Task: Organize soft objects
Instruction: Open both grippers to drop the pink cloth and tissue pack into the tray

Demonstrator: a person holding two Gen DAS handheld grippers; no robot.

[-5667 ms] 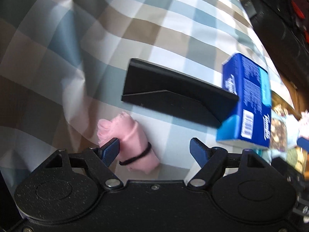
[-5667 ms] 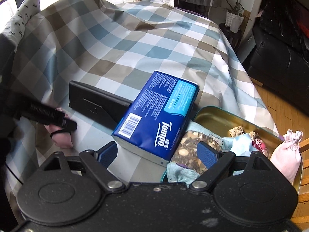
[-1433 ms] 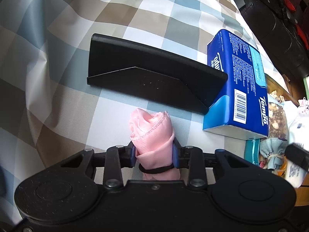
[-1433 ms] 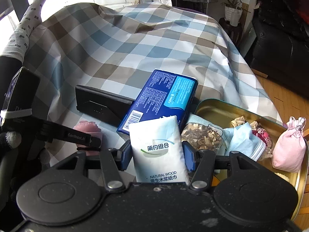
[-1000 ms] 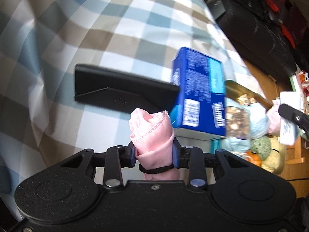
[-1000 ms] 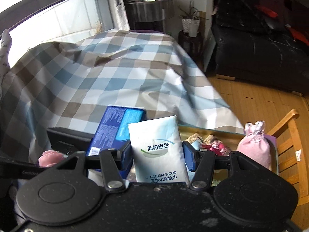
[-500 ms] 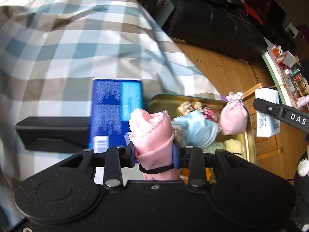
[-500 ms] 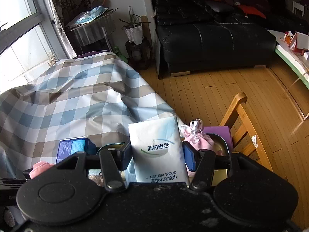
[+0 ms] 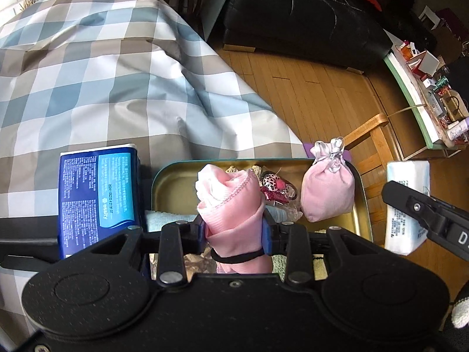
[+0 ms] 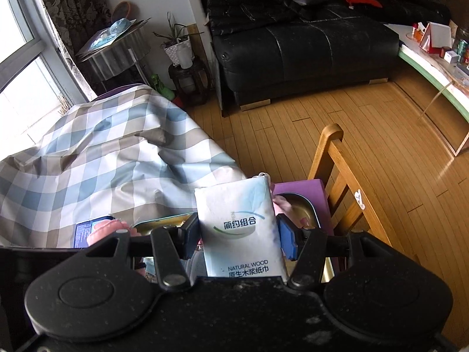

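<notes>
A: Left wrist view, items to be listed?

B: Left gripper (image 9: 234, 230): fingers clamped on a rolled pink cloth (image 9: 231, 205) bound by a black hair tie (image 9: 237, 258). The roll is held above the gold metal tray (image 9: 173, 182). Inside the tray, right of the roll: a leopard-print item (image 9: 271, 183) and a pink drawstring pouch (image 9: 326, 189) leaning at the tray's right side. Left of the tray: a blue Tempo tissue pack (image 9: 98, 196) on the checked tablecloth (image 9: 102, 88), resting against a black stand (image 9: 26, 234). Right of the tray: a white tissue pack (image 9: 406, 182) gripped by the other tool.

A: Right wrist view?

B: Right gripper (image 10: 239, 236): fingers closed against both sides of the white tissue pack (image 10: 239, 231), printed "NATURAL WOOD". The pack is held over the tray's (image 10: 304, 208) far right end. Left of the tray: the pink roll (image 10: 102, 231) and the blue pack (image 10: 83, 231), partly seen. Right of the tray: a wooden chair (image 10: 346, 176). Beyond the tray: a black leather sofa (image 10: 293, 50) on wooden flooring.
</notes>
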